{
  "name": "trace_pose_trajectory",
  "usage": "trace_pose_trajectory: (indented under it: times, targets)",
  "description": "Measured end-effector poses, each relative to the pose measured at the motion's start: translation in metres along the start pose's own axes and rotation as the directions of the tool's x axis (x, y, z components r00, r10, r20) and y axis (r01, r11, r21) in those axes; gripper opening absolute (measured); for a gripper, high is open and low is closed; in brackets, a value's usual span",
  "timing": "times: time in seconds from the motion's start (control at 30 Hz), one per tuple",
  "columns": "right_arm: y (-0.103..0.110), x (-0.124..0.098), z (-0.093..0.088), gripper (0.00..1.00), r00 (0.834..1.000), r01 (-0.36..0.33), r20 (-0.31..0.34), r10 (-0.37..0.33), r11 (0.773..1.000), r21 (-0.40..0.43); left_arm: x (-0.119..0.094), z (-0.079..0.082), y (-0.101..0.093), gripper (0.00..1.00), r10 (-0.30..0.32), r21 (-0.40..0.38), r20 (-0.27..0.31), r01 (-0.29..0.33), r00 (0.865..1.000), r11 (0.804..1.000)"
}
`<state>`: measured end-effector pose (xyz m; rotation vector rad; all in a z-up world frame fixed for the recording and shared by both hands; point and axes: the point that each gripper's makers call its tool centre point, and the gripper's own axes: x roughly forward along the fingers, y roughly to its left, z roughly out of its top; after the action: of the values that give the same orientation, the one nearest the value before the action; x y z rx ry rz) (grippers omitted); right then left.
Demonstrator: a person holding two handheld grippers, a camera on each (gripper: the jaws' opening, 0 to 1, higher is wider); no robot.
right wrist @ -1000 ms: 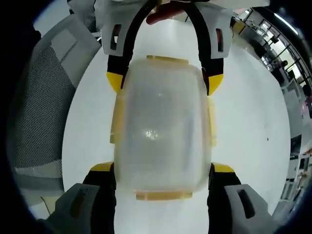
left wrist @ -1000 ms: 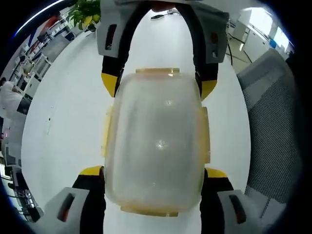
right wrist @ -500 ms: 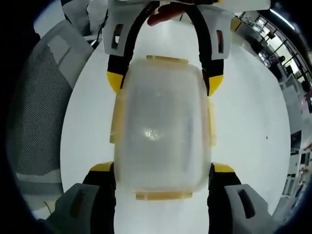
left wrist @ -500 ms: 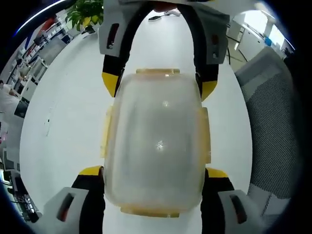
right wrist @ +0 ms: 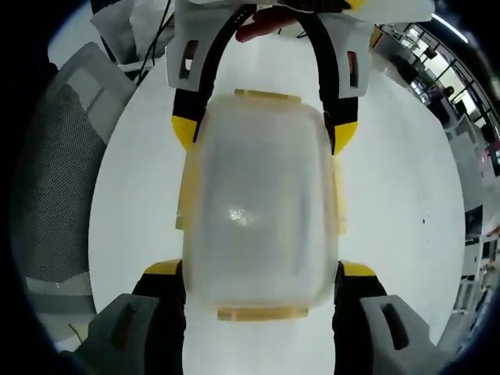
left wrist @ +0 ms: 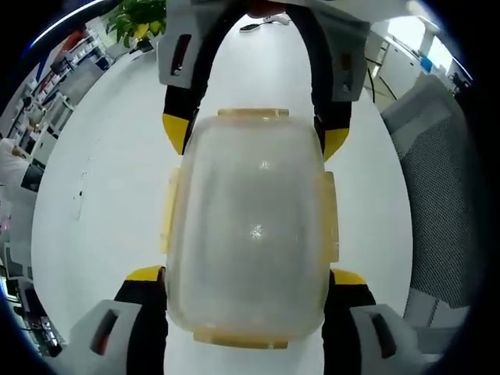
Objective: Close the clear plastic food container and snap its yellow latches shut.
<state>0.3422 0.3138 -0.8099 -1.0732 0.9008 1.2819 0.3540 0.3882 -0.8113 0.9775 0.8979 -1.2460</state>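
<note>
A round white table [left wrist: 101, 195] spreads beneath everything, with a grey mesh chair [left wrist: 441, 187] at its right edge in the left gripper view and a potted plant [left wrist: 141, 17] beyond its far side. The clear plastic food container [left wrist: 250, 226] is lidded and held between both tools, its yellow latches [left wrist: 251, 115] lying flat against its sides. The left gripper [left wrist: 248, 285] clamps its near end, the right gripper [right wrist: 261, 281] the opposite end, jaws spread wide across the walls. No legible writing anywhere.
</note>
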Motion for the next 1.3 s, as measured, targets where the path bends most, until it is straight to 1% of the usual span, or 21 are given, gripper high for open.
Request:
trace_pose_trajectory:
  times: [0.23,0.37,0.63,0.9,1.0,1.3]
  targets:
    - [-0.009,0.001,0.001,0.75,1.0,0.003,0.003,-0.003,1.0,0.008,0.001,-0.002,0.009,0.79,-0.003,0.006,-0.006,0.003,1.0,1.0]
    - [-0.017,0.002,0.001,0.75,1.0,0.0,-0.01,0.0,1.0,-0.004,0.002,-0.001,0.016,0.79,0.001,0.0,-0.013,-0.001,1.0,1.0]
    - [-0.035,0.004,0.0,0.75,1.0,0.006,-0.017,-0.006,1.0,0.001,0.003,-0.002,0.035,0.79,0.002,-0.003,0.018,-0.002,1.0,1.0]
    - [-0.047,0.006,0.0,0.75,1.0,0.015,-0.017,-0.015,1.0,0.017,0.004,-0.002,0.048,0.79,-0.002,0.014,0.007,0.002,1.0,1.0]
    - [-0.051,0.007,0.0,0.75,1.0,0.017,-0.017,-0.017,1.0,0.016,0.004,-0.002,0.051,0.79,0.0,0.012,0.012,0.0,1.0,1.0]
    - [-0.052,0.008,0.001,0.76,1.0,0.013,-0.019,-0.013,1.0,0.013,0.004,-0.002,0.052,0.79,0.001,0.007,0.031,-0.001,1.0,1.0]
